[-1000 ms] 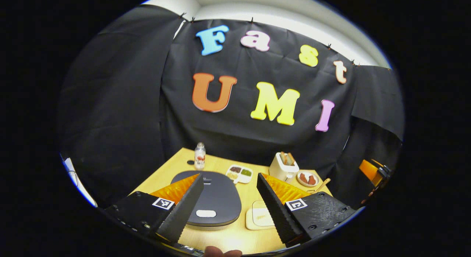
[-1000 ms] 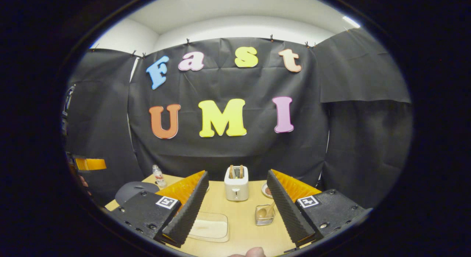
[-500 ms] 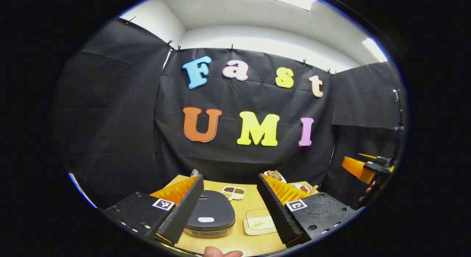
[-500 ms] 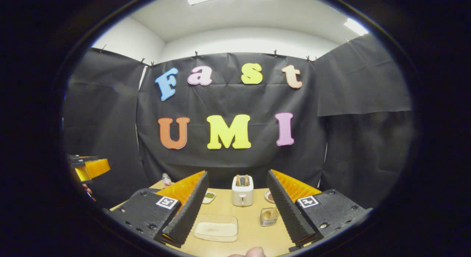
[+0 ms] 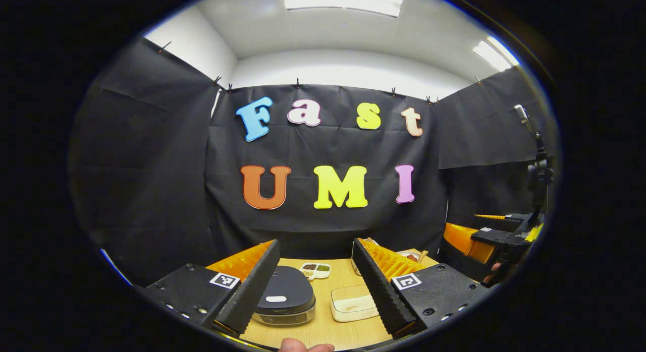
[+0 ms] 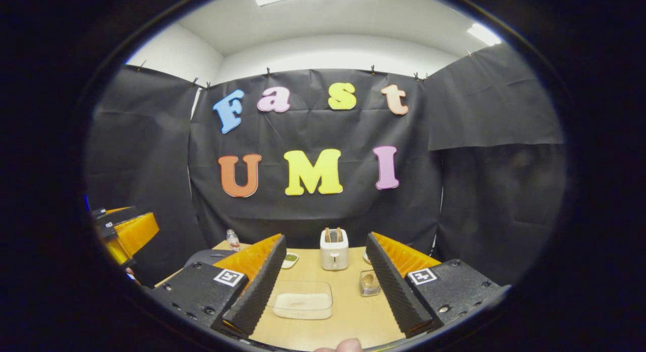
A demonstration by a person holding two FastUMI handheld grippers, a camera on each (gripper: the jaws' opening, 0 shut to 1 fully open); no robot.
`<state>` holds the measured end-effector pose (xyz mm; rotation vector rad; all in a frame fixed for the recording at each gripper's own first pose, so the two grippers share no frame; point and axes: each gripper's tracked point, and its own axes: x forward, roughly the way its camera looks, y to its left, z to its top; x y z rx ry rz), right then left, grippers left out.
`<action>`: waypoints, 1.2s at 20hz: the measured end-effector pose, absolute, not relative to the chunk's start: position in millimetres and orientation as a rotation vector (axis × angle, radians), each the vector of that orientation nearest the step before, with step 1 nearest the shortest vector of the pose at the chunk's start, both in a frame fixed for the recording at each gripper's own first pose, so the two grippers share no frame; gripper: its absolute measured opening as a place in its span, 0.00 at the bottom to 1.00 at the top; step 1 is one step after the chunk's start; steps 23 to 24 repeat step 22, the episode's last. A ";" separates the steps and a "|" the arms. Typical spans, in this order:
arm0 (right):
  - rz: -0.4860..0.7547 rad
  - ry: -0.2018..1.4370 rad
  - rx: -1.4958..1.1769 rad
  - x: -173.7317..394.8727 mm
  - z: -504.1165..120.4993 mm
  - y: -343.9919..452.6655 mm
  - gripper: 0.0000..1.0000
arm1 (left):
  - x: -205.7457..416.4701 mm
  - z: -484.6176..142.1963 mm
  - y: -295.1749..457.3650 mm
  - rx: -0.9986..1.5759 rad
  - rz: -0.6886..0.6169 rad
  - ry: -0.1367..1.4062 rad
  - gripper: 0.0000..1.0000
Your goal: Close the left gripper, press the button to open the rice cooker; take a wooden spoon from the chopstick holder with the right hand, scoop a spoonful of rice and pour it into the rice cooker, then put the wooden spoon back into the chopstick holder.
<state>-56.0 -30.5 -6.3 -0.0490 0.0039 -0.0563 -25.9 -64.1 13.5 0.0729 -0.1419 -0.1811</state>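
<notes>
The rice cooker (image 5: 283,301), dark and rounded with its lid down, sits on the wooden counter (image 5: 323,327) at the near left. A pale oval button (image 5: 276,299) shows on the lid's front. In the left gripper view, the cooker lies just beyond the left gripper (image 5: 315,291), partly hidden by one of its fingers (image 5: 252,291). These fingers are spread wide apart and hold nothing.

Just right of the cooker is a clear box of rice (image 5: 352,304). In the right gripper view, the same box (image 6: 303,304) sits between the fingers of the right gripper (image 6: 325,291), which also stand wide apart and empty above the counter. The chopstick holder (image 6: 368,284), with the spoon (image 6: 369,279) in it, stands right of the box, beside the right-hand finger.

Farther back are a white toaster (image 6: 334,251), a small divided dish (image 5: 315,270) and a bottle (image 6: 232,239) near the wall.

Each gripper appears at the edge of the other's view, and a fingertip (image 5: 305,347) shows at the bottom edge.
</notes>
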 end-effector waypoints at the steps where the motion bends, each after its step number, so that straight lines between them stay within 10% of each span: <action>1: -0.056 0.003 -0.055 -57.7 -5.4 -29.9 0.99 | -27.3 12.8 -65.7 0.076 -0.183 -0.140 0.94; 24: -0.069 -0.001 -0.060 -54.7 -5.5 -31.3 0.99 | -9.5 16.4 -55.0 0.090 -0.141 -0.118 0.94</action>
